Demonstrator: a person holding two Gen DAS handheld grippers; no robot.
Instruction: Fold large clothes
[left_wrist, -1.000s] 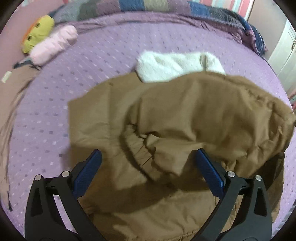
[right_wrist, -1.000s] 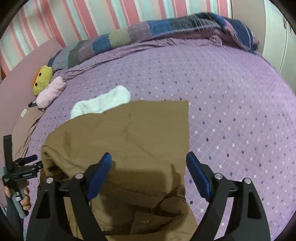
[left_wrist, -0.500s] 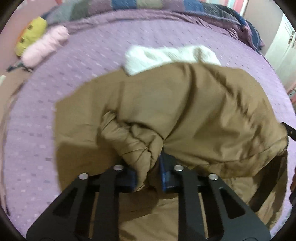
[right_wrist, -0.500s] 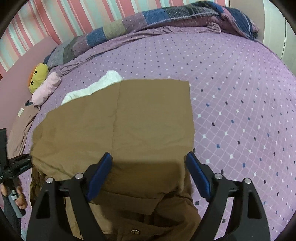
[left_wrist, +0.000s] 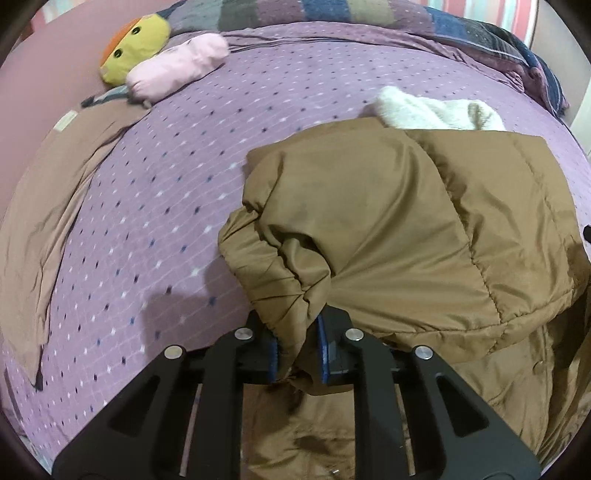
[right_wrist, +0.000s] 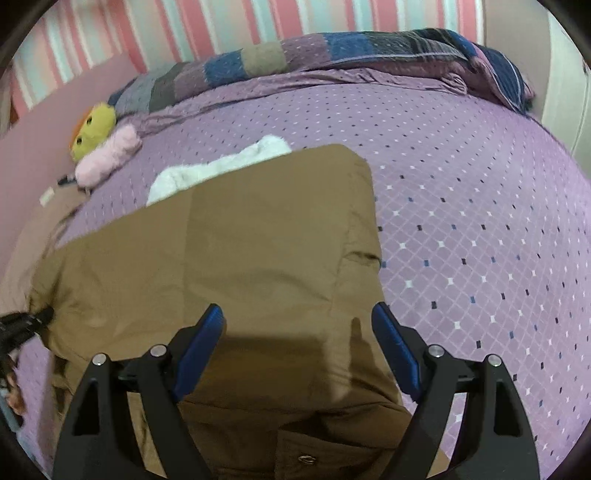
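Overall, one brown jacket (left_wrist: 406, 221) lay on the bed (left_wrist: 166, 184); left gripper (left_wrist: 297, 350) clamped its bunched sleeve, right gripper (right_wrist: 297, 339) gaped wide, empty; two plush toys (left_wrist: 177, 66) sat beyond.

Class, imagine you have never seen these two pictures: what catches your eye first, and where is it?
A big brown jacket sprawls across the purple dotted bedsheet, its bunched cuff pinched in the left gripper. The right gripper hovers open above it. A yellow plush toy lies at the bed's far left.

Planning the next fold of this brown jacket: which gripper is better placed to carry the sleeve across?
Left. The left gripper is already clamped on the brown jacket at its cuff; the right gripper hangs open above the fabric, holding nothing.
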